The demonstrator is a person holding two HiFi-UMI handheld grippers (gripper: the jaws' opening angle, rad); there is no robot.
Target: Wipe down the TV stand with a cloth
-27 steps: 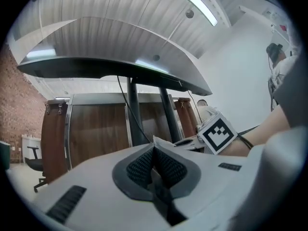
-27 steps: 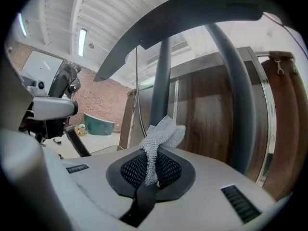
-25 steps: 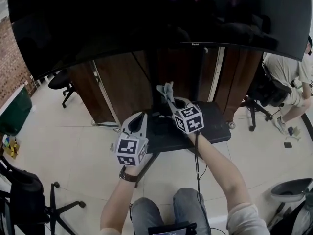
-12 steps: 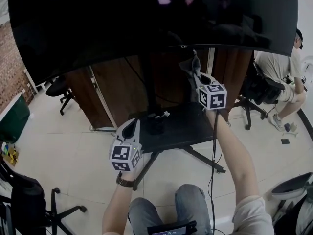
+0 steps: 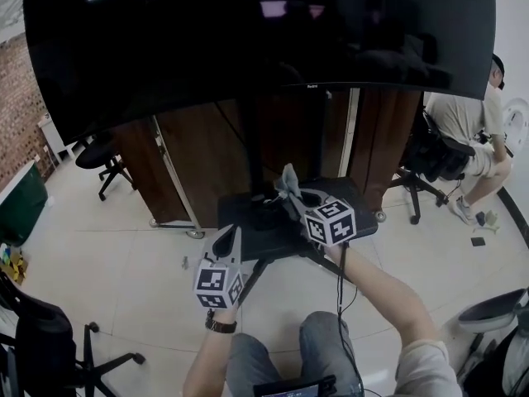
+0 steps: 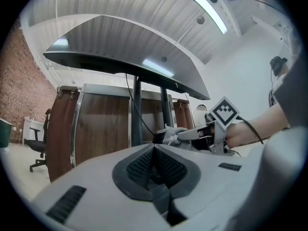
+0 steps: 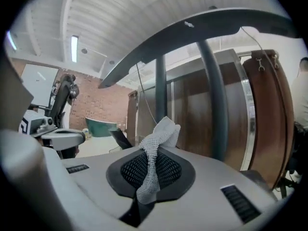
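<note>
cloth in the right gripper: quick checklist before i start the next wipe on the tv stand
1. Cloth held firmly: ok. The right gripper is shut on it, with a tuft sticking out past the tips.
2. Left gripper out of the way: ok. Its jaws are together with nothing between them, and it sits low, to the left of the shelf.
3. Cloth over the shelf: ok in the head view.
4. Cloth touching the shelf: cannot tell, contact is not visible.
5. Wipe path free: not ok. A cable runs down by the pole towards the shelf, near the cloth.
</note>
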